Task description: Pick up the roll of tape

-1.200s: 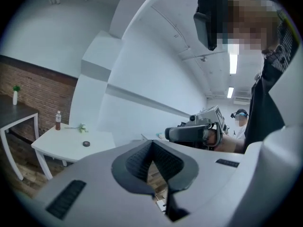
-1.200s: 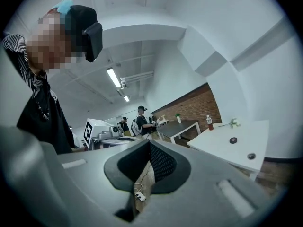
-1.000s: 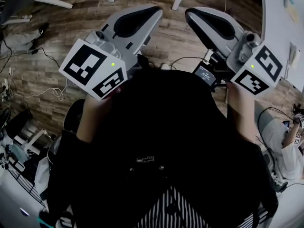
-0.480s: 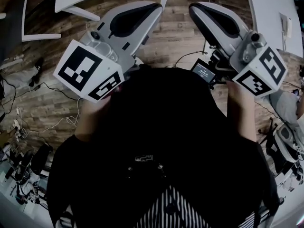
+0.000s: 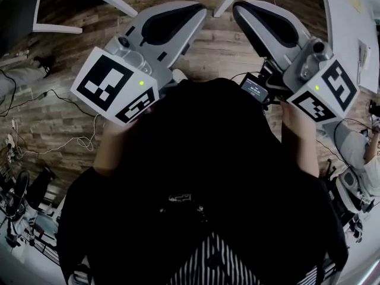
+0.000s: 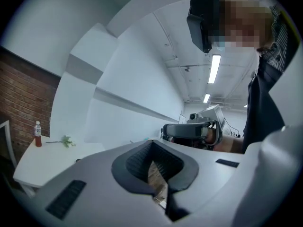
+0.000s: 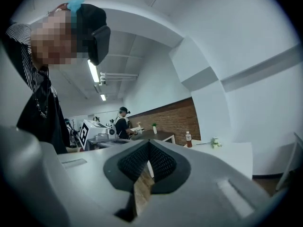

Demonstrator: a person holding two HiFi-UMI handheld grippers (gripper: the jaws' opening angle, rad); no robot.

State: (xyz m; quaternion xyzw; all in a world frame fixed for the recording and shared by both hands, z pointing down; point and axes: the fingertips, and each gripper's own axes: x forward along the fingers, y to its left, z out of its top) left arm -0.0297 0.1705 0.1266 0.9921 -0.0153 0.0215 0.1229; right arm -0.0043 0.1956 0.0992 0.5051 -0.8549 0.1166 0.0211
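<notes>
L gripper point(image 6: 152, 144) & R gripper point(image 7: 149, 143): both w/ jaws together, nothing btwn, held up by the chest over wood floor point(image 5: 53, 100). Tape roll: in no view, can't tell where.

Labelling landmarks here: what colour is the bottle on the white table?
Red, with a white cap; the bottle shows best in the left gripper view.

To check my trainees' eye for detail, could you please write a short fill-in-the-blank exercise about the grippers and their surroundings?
1. The left gripper and the right gripper both have their jaws ____, with nothing between them.
2. The floor beneath them is laid with ____ planks.
3. In the right gripper view, the bottle stands on a ____ table.

Missing words: shut; wooden; white.
</notes>
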